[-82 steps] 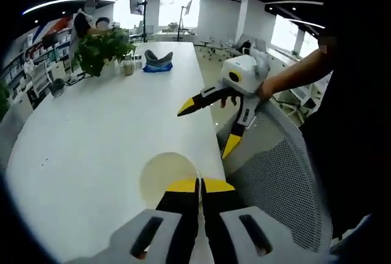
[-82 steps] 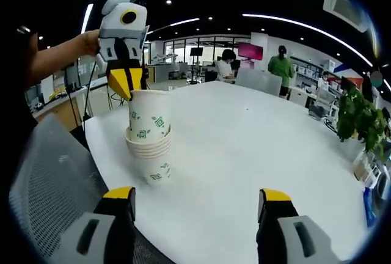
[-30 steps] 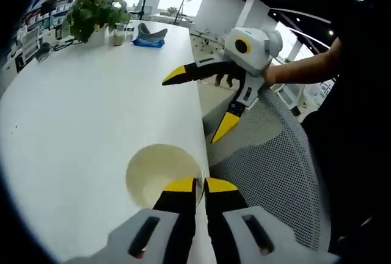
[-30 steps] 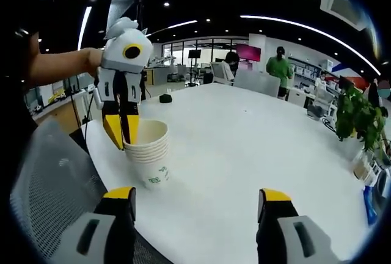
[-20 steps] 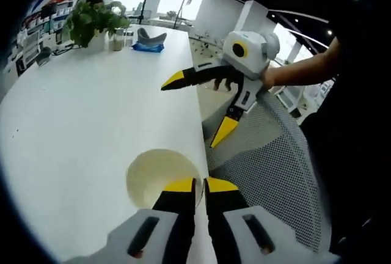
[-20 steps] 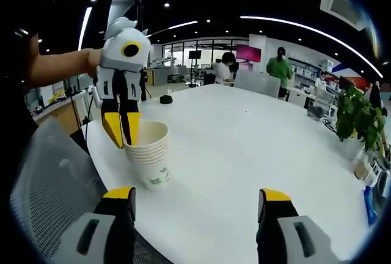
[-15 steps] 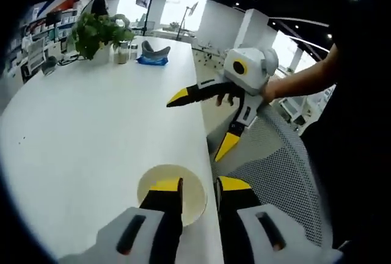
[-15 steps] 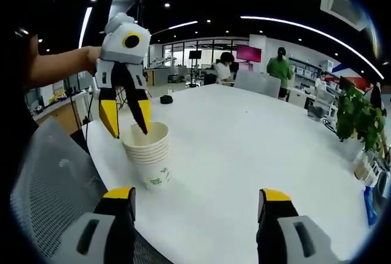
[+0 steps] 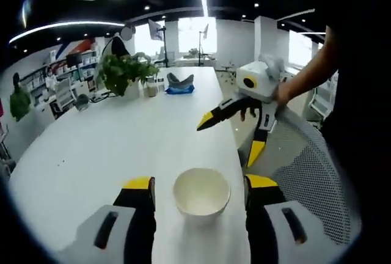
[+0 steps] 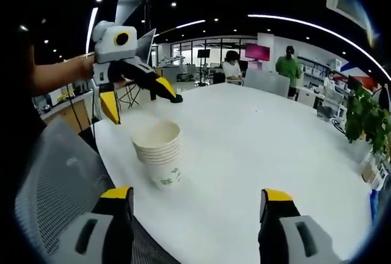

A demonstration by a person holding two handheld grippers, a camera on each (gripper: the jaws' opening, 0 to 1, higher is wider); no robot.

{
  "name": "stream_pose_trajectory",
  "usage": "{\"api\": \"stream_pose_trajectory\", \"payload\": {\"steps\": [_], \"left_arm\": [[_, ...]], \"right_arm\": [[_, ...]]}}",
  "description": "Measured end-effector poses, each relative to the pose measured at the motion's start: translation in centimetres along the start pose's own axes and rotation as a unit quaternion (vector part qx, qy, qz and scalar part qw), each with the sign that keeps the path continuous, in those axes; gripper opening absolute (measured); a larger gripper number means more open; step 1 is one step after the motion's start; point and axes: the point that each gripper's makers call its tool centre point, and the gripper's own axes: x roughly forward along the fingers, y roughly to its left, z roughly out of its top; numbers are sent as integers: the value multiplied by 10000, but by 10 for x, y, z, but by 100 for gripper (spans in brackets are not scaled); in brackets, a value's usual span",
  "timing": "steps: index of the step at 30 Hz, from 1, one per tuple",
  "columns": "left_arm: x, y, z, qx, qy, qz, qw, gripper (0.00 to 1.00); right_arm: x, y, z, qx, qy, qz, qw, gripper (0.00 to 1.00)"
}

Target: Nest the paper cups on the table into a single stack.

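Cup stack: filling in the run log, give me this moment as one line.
cup stack: nested, upright on table | left gripper: open, above stack, not touching | right gripper: open, apart from the stack

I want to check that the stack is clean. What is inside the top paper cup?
In the left gripper view the top paper cup shows a bare cream inside with nothing in it. The stack hides the insides of the lower cups. Both grippers, left and right, are open, apart from it.

left tongs (image 9: pixel 198 195) — grey bodies, yellow-tipped black jaws | right tongs (image 10: pixel 194 206) — same
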Motion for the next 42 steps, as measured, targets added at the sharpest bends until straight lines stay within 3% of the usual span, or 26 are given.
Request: {"api": "stream_pose_trajectory", "payload": {"steps": [6, 11, 15, 19, 28, 42], "left_arm": [[-11, 6, -14, -237, -66, 429, 9988, 72], [-8, 6, -30, -435, -59, 650, 9969, 76], [3, 3, -44, -534, 17, 664, 9964, 77], [15, -2, -45, -806, -191, 535, 9951, 82], [34, 0, -66, -912, 2, 599, 9940, 80], [55, -5, -91, -812, 361, 481, 9949, 59]], "right_arm": [[3, 3, -3, -159, 199, 193, 9995, 87], [10, 6, 4, -292, 228, 360, 9987, 86], [18, 12, 13, -394, 188, 492, 9978, 85], [25, 15, 19, -399, 160, 524, 9977, 84], [36, 25, 22, -258, 108, 595, 9978, 81], [57, 34, 21, -153, 203, 642, 9976, 70]]}}
